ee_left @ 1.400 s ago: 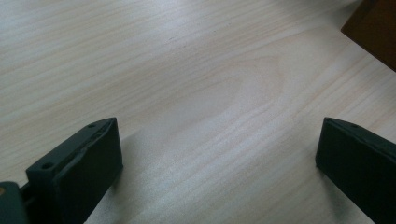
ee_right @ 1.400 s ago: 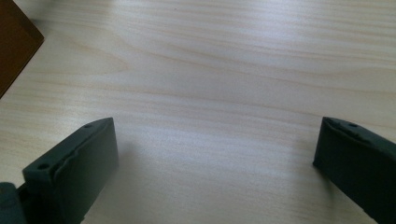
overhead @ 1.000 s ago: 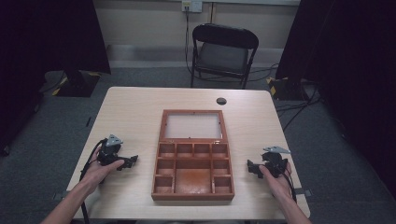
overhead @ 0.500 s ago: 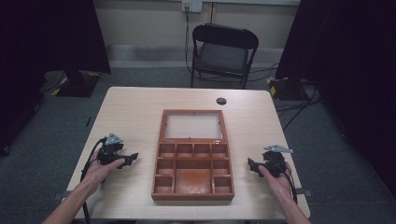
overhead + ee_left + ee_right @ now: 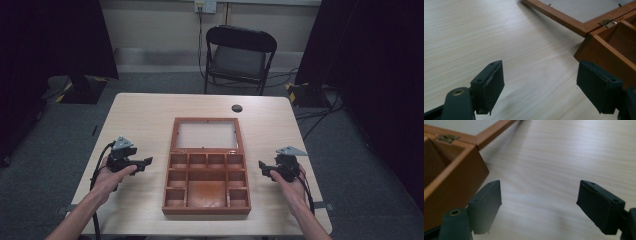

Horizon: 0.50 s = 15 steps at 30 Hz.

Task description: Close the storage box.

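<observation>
We see a wooden compartment box (image 5: pixel 206 181) lying open at the centre of the pale wood surface (image 5: pixel 145 117). Its glass-paned lid (image 5: pixel 205 134) is folded back flat toward twelve o'clock, joined by small brass hinges (image 5: pixel 608 23). The compartments look empty as far as we can tell from the high view.

The left gripper (image 5: pixel 145 162) hovers at nine o'clock of the box, near its left wall but apart from it. The right gripper (image 5: pixel 263 167) hovers at three o'clock, likewise near and apart. Both point inward at the box.

In the left gripper view we see the jaws spread with bare surface between them and the box's corner (image 5: pixel 596 53) just beyond the right-hand jaw. In the right gripper view (image 5: pixel 537 207) the jaws also stand apart around bare surface, the box's corner (image 5: pixel 456 177) beside the left-hand jaw. Both pairs of jaws have just been closing somewhat, yet nothing lies between them and neither holds anything.

We judge the work barely begun: the box is open and untouched, and any closing of the lid or moving of the box remains to be done.

A round dark disc (image 5: pixel 237 108) sits at one o'clock of the lid, and a folding chair (image 5: pixel 240 55) stands beyond the surface.
</observation>
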Motion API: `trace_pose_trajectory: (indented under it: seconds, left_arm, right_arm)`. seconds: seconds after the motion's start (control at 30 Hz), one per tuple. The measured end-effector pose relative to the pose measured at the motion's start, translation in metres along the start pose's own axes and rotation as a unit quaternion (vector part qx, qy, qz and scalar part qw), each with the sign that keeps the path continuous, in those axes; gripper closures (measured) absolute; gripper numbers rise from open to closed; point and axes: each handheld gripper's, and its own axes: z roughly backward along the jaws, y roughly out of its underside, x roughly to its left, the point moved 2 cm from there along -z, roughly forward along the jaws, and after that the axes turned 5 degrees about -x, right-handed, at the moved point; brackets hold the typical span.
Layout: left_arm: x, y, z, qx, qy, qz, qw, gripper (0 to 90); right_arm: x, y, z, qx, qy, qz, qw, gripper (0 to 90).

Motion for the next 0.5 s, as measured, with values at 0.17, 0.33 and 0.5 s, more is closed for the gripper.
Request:
trace_pose_trajectory:
  seconds: [0.17,0.33,0.5]
  left_arm:
    - [-0.003,-0.012,-0.001,-0.022,-0.001,0.001,0.9998,21.4]
    - [-0.008,-0.025,-0.006,-0.017,0.003,-0.011,0.9998,21.1]
    - [-0.013,-0.034,-0.012,-0.014,0.015,-0.009,0.9998,20.5]
  right_arm:
    - [0.009,-0.02,-0.008,-0.008,-0.025,0.001,0.9997,19.4]
    - [0.017,-0.037,-0.015,-0.017,-0.036,0.013,0.9991,18.6]
    - [0.023,-0.051,-0.02,-0.028,-0.045,0.015,0.9985,17.4]
